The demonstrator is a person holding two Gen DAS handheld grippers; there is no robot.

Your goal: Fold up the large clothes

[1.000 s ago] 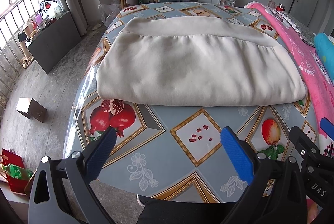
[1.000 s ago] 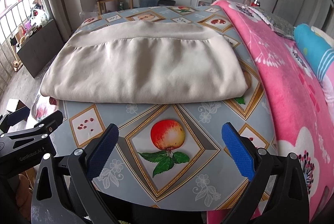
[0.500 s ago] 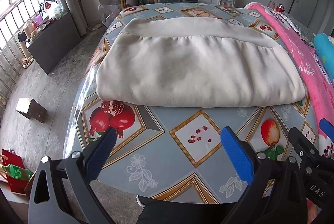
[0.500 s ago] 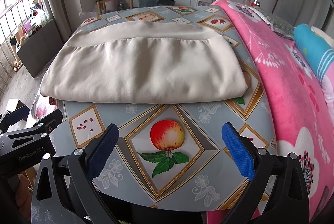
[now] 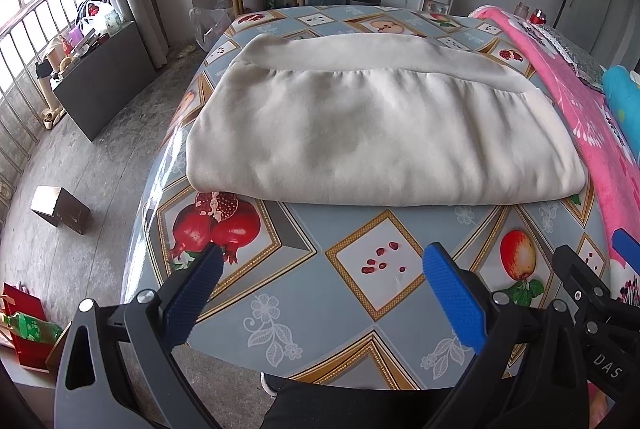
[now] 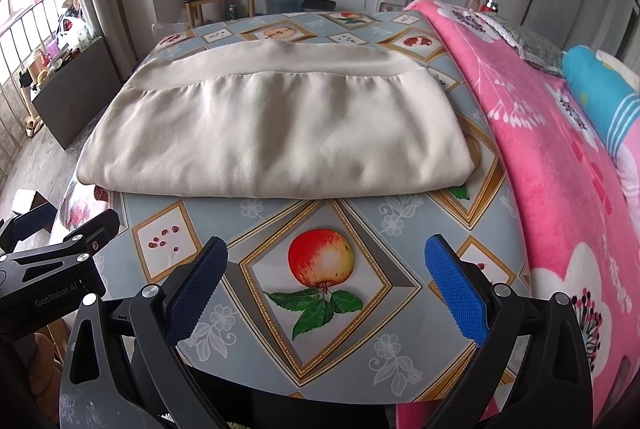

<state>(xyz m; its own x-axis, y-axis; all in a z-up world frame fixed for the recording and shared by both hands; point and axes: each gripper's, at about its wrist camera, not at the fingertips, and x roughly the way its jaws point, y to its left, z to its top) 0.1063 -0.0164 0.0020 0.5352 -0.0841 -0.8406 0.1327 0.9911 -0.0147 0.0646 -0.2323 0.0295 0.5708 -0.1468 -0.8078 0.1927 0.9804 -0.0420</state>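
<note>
Fingers spread, empty; pomegranate print only in left view.

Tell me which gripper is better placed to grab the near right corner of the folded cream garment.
Right, probably. The right gripper is open and sits toward the pink blanket side, nearer the cream garment's right corner. The left gripper, also open, faces the pomegranate end.
</note>
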